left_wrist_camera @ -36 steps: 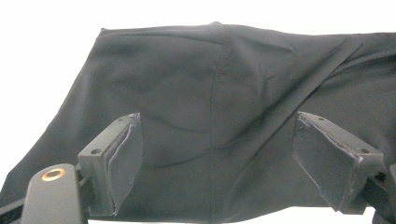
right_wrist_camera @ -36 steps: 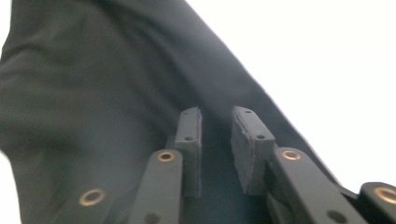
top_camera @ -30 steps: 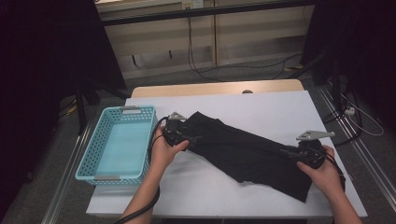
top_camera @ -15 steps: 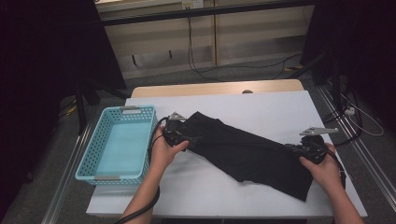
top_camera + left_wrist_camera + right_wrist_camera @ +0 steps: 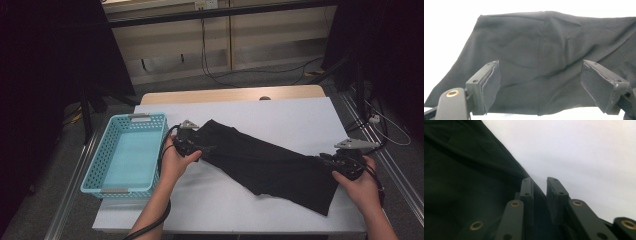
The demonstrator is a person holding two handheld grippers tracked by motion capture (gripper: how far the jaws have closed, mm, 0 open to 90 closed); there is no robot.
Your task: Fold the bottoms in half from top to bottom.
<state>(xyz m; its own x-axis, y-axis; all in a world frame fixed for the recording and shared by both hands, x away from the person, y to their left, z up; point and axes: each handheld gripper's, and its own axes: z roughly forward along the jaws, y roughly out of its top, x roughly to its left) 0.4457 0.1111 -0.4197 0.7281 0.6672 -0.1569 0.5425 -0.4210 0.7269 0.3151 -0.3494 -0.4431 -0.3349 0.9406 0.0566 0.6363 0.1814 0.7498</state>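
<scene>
A black garment (image 5: pixel 265 162) lies stretched slantwise across the white table top (image 5: pixel 280 115). My left gripper (image 5: pixel 197 145) rests at its upper left end. Its jaws stand wide apart and open (image 5: pixel 540 65) over the flat cloth (image 5: pixel 536 37), pinching nothing. At the garment's right edge is my right gripper (image 5: pixel 325 159). Its jaws (image 5: pixel 540 180) have just been opening and show a narrow gap. The cloth's edge (image 5: pixel 461 177) runs up to the left jaw and seems to lie low in that gap without being pressed.
A light blue plastic basket (image 5: pixel 95 165) with nothing in it stands on the table's left part, close to my left hand. Bare white table lies behind and in front of the garment. Cables and metal rails run along the floor on the right.
My right hand has moved a little to the right along the garment's end, and its jaws now show a gap. The left hand has stayed put.
</scene>
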